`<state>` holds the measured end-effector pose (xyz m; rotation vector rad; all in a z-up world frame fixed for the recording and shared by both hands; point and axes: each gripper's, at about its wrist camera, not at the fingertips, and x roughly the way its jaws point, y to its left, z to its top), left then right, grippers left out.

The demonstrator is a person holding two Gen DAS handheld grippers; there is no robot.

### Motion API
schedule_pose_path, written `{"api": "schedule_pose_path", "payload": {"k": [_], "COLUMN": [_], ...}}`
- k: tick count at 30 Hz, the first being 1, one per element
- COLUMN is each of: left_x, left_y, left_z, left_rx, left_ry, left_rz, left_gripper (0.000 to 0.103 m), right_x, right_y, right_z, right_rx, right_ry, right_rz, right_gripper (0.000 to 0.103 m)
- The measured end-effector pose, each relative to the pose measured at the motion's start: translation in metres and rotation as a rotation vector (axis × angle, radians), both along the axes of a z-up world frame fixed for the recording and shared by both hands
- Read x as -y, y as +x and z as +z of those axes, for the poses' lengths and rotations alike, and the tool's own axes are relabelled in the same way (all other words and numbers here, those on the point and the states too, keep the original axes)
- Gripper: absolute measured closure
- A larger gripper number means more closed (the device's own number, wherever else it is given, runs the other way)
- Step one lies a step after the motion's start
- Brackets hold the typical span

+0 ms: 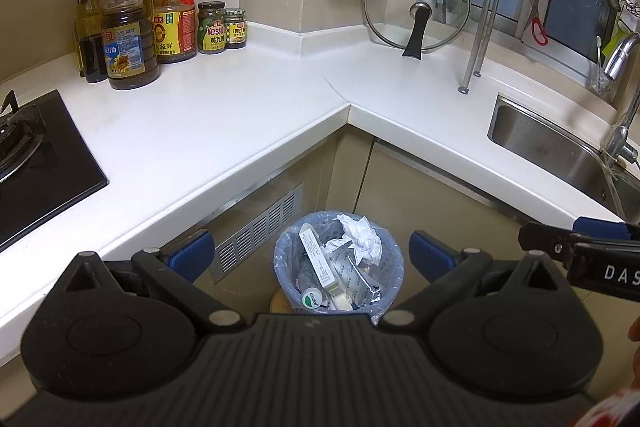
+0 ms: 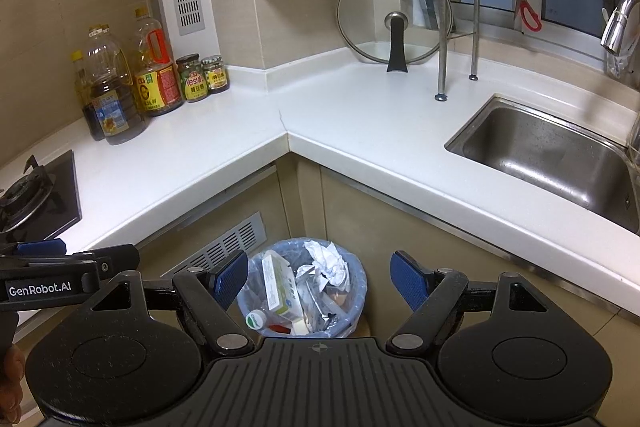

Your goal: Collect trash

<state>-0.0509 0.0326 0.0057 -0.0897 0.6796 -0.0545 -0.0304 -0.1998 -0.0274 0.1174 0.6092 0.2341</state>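
A small bin with a blue liner (image 1: pixel 396 263) (image 2: pixel 358 291) stands on the floor in the inner corner of the L-shaped counter. It holds crumpled white paper (image 1: pixel 362 235) (image 2: pixel 328 263), a long white box (image 1: pixel 318 259) (image 2: pixel 280 287), foil packs and a small green-capped bottle (image 1: pixel 311 298) (image 2: pixel 255 319). My left gripper (image 1: pixel 310 253) is open and empty, above the bin. My right gripper (image 2: pixel 319 279) is open and empty, also above the bin. Each gripper shows at the edge of the other's view.
The white counter (image 1: pixel 224 107) (image 2: pixel 360 115) carries oil bottles and jars (image 1: pixel 160 23) (image 2: pixel 152 83) at the back left and a glass lid (image 1: pixel 416 5) (image 2: pixel 394 15) at the corner. A hob (image 1: pixel 44 163) lies left, a steel sink (image 2: pixel 552 155) right.
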Motion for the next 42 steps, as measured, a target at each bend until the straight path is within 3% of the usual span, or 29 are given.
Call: {"api": "schedule_pose_path", "payload": {"k": [42], "left_x": [-0.0006], "left_y": [0.0006], "left_z": [0.0003], "left_rx": [0.003], "left_ry": [-0.002], "left_rz": [0.004], "left_gripper": [0.0], "right_x": [-0.0001], "right_y": [0.003], "right_z": [0.0018], "right_rx": [0.001], "right_ry": [0.0], "right_rz": [0.001], "right_gripper": [0.025]}}
